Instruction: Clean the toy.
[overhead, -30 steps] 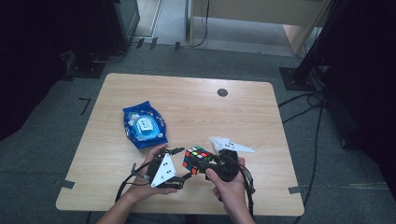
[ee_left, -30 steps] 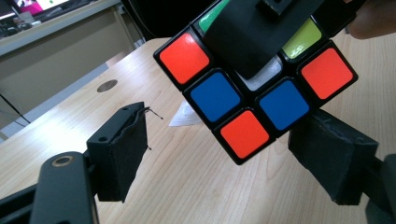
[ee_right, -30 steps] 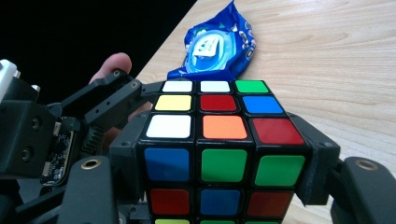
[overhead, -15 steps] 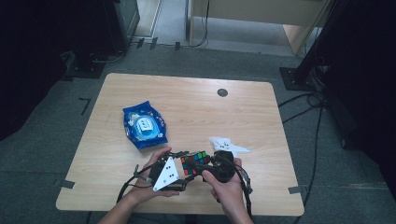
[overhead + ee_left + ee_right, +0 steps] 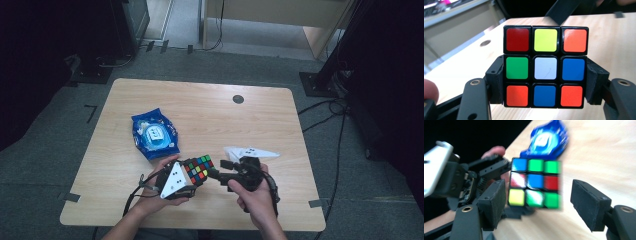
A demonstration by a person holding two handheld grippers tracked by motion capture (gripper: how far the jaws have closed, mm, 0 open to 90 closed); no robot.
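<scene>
Down at the bottom centre of the high view, the left gripper (image 5: 196,175) had just closed onto the cube (image 5: 199,169) — faces all scrambled — while the right gripper (image 5: 223,170) had its jaws opening, clear of it on one side at least.

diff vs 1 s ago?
Left gripper jaws have just been closing and now clamp the cube. Right gripper jaws have just opened, pads clear of the cube. Blue packet and white paper unmoved.
</scene>
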